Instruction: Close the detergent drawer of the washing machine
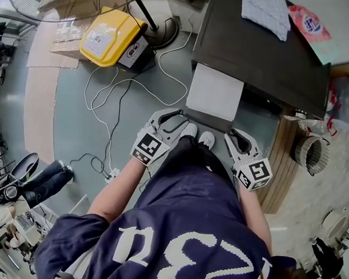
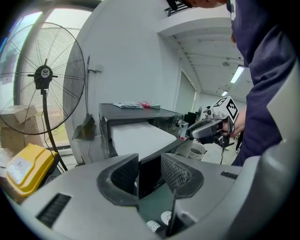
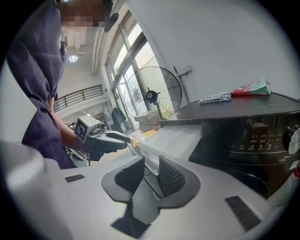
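Left claw (image 2: 150,174) is spread wide, and the dark front corner of the drawer (image 1: 215,90) shows right in its gap. Whether the pads actually bear on it, I can't say. Right claw (image 3: 151,178) is only part open, a narrow gap with nothing in it, and it hangs just off the drawer's other front corner.

So, the score: the drawer is well out of the washing machine (image 1: 263,59), a good stretch of pale top on show, its dark front panel down by the shoes (image 1: 198,137) of the person (image 1: 183,222). Nothing of the closing looks done yet. Both claws are lined up at the front, one either side, so I'd call this the set-up for the shove, with the whole slide home left to do.

Now the lie of it: the drawer's front faces straight back at the person, away from the machine. Its long axis, as I judge it, runs level in and out of the machine's face, which is the line the push has to follow.
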